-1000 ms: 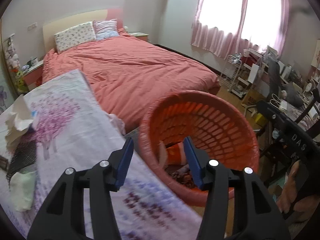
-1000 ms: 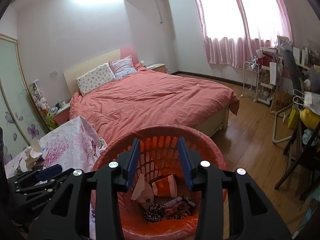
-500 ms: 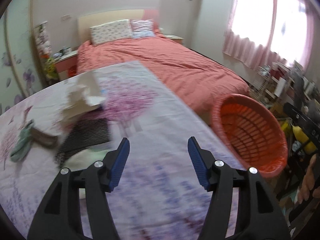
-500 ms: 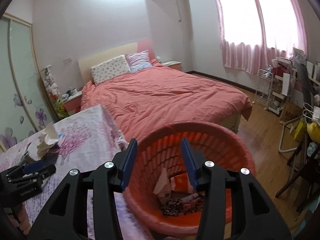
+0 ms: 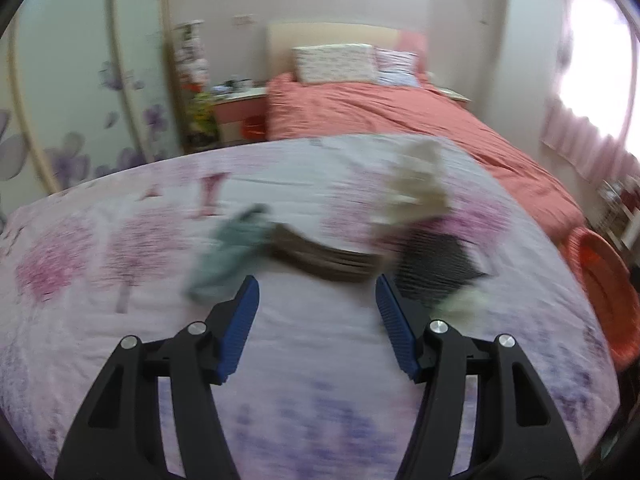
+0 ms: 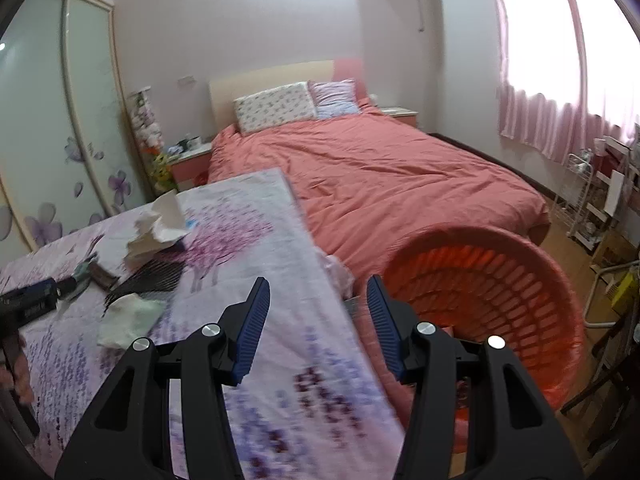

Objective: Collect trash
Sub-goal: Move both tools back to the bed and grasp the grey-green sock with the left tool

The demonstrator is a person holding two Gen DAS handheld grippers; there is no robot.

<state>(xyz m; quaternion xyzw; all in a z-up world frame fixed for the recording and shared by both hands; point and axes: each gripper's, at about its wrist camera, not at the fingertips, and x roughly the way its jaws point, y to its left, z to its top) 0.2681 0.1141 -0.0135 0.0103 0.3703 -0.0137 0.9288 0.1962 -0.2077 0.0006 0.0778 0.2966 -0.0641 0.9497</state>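
Trash lies on the floral-covered table [image 5: 320, 368]: a teal scrap [image 5: 230, 252], a brown piece [image 5: 324, 258], a black mesh piece [image 5: 432, 268], crumpled white paper [image 5: 416, 184] and a pale tissue [image 5: 464, 304]. My left gripper [image 5: 316, 284] hangs open and empty just short of the brown piece, the picture blurred. My right gripper [image 6: 317, 284] is over the table's right edge beside the orange basket [image 6: 500, 292]. Its jaws are opening with nothing between them. From there the white paper [image 6: 160, 224], mesh [image 6: 148, 280], tissue [image 6: 128, 316] and left gripper [image 6: 64, 284] show at the left.
A bed with a red cover [image 6: 380, 176] stands behind the table [image 6: 280, 240] and basket. A wardrobe with flower-printed doors [image 6: 80, 120] and a nightstand [image 6: 188, 152] are at the left. Shelves and chairs [image 6: 600, 200] crowd the right wall under the curtained window.
My left gripper swung left from over the basket to the trash on the table. My right gripper also moved left, off the basket's middle to the table edge, and its jaws widened.
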